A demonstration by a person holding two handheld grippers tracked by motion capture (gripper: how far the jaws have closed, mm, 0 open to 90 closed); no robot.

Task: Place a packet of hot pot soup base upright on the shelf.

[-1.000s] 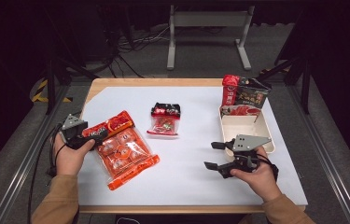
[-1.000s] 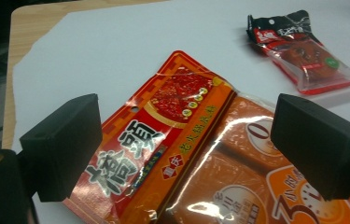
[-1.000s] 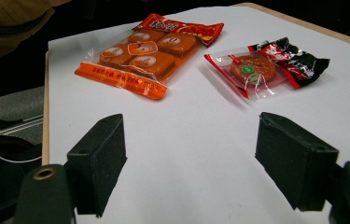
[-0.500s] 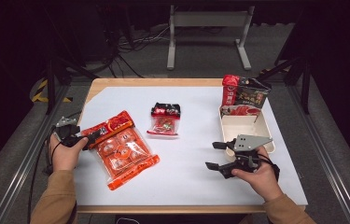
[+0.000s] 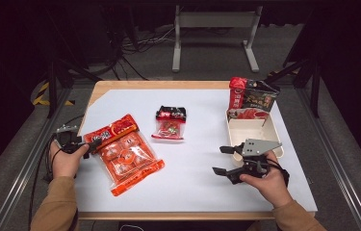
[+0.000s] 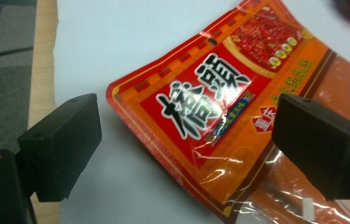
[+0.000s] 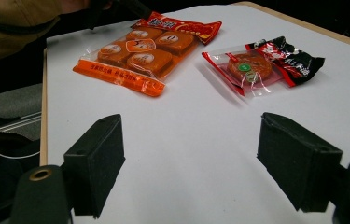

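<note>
Orange snack bag flat on the white counter at its left side, left tongs wide open around its red top edge, gripping nothing, right tongs open, empty, beside white tray.

Orange-red snack pack, red-black small packet, white table cover, black gripper

You sit at a white-topped wooden table in a dark room, grey floor around, cables at eleven o'clock, a metal stand at twelve.
</note>
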